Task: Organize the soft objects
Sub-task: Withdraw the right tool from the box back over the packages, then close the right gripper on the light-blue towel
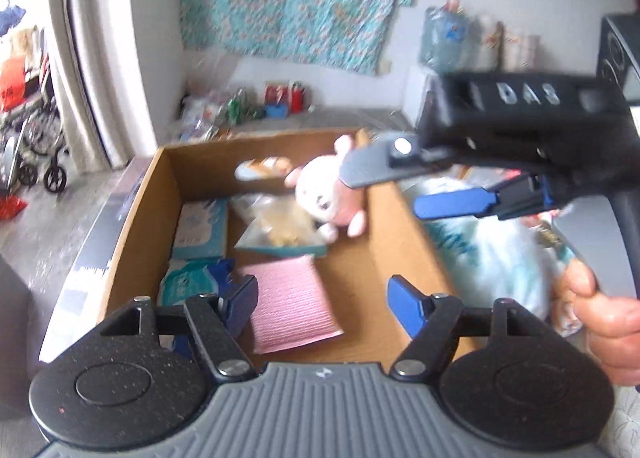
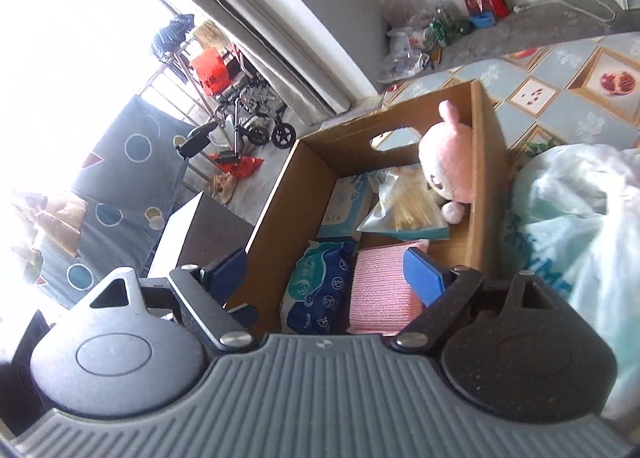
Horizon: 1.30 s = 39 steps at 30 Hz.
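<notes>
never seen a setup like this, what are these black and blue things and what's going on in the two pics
No robot here: a person holds a hand-held gripper in each hand, and each carries a camera looking along its two blue fingers. One picture is from the left gripper, the other from the right gripper. The left view also shows the right gripper from the side, with the person's hand on it.

Both look down into a cardboard box on a patterned cloth. In it lie a pink plush, a pink cloth, a wipes pack, a clear bag and a small carton. A plastic bag sits beside the box.

Both grippers are open and hold nothing.
</notes>
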{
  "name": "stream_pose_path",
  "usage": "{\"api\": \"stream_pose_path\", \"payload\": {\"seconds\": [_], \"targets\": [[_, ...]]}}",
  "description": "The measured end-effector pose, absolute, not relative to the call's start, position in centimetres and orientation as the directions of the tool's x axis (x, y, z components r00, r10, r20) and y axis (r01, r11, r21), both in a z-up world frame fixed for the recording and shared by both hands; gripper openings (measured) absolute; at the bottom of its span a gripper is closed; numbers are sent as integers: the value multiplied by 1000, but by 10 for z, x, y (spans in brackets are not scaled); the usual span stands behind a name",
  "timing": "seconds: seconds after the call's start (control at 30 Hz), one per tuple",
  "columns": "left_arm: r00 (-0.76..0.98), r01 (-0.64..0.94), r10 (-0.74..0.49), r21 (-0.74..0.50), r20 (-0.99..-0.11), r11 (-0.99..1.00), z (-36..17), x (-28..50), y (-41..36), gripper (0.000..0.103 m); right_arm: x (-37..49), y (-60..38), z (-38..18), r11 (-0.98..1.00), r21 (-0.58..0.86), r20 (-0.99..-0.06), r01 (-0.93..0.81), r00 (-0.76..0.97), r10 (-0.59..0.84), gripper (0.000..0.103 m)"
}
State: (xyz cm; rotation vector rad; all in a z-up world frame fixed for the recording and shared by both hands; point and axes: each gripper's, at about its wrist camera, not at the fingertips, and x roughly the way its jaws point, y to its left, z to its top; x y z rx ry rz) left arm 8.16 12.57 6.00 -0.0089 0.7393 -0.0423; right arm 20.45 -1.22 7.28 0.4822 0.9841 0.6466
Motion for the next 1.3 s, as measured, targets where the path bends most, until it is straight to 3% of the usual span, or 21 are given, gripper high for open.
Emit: {"api": "stream_pose_path", "payload": {"seconds": [0.3,0.57,0.77,0.9,1.07,1.3], "targets": [[784,262,-237,-42,-574,964,90,49,12,76,124,-164,109,853,475,-618,-215,609,497,85],[724,453,-420,-83,-547,888,68,53,-102,77,95,-274,106,921,377,-676,-101,650,348,85],[734,436,-366,-16,-572,900,16,81,-163,73,119,-311,74,949,310,-765,-57,578,284,85],[703,454,-367,-14,-610,891,-11,102,-182,57,150,-319,49,952,301,-815,-59,502,289,85],[706,493,-372,41,-603,869,-31,115,-202,44,189,-325,21,957,278,-857,-84,428,287,83],[677,528,-355,90,-644,844,-58,139,-232,25,237,-344,-22,938,343,-889,-43,309,339,61]]}}
